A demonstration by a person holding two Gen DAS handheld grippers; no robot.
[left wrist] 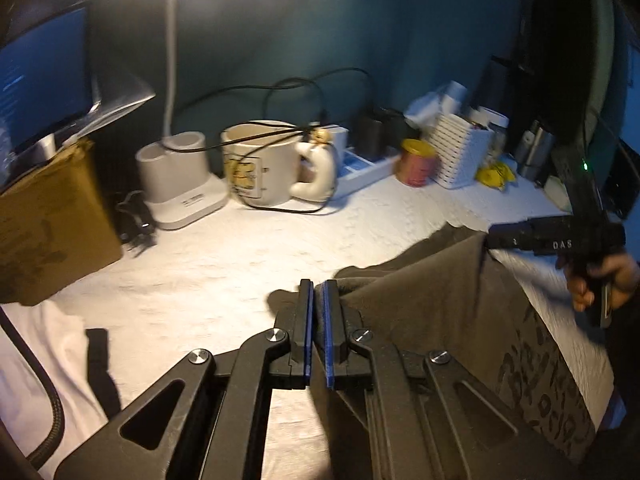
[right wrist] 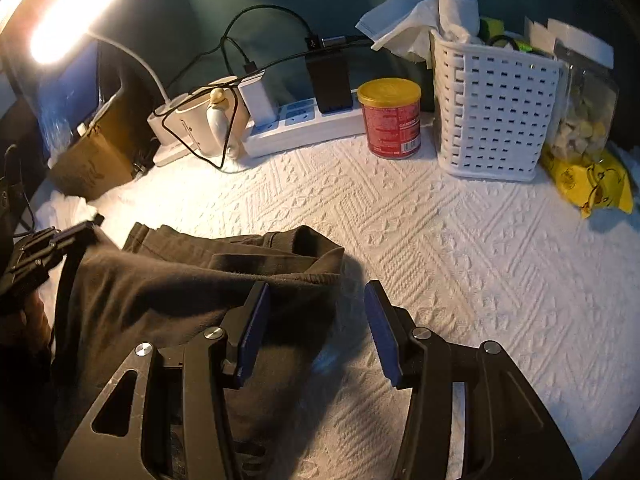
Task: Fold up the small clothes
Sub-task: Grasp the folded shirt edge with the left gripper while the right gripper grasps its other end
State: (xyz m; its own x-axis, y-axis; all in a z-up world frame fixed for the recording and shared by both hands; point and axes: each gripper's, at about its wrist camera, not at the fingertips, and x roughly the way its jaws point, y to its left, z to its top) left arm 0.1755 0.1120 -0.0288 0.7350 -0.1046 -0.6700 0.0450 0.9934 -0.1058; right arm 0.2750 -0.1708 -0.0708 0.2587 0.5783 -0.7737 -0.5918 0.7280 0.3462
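We see a dark shirt (right wrist: 192,280) lying bunched and not yet folded on the white cloth in front of the mug (left wrist: 260,164), our left gripper (left wrist: 318,292) pinching its edge, our right gripper (right wrist: 316,292) open beside it.

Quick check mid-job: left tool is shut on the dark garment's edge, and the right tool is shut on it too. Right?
Not quite. The left tool is shut on the dark garment, but the right tool is open, its pads apart over the garment's edge and gripping nothing. The right wrist view shows it.
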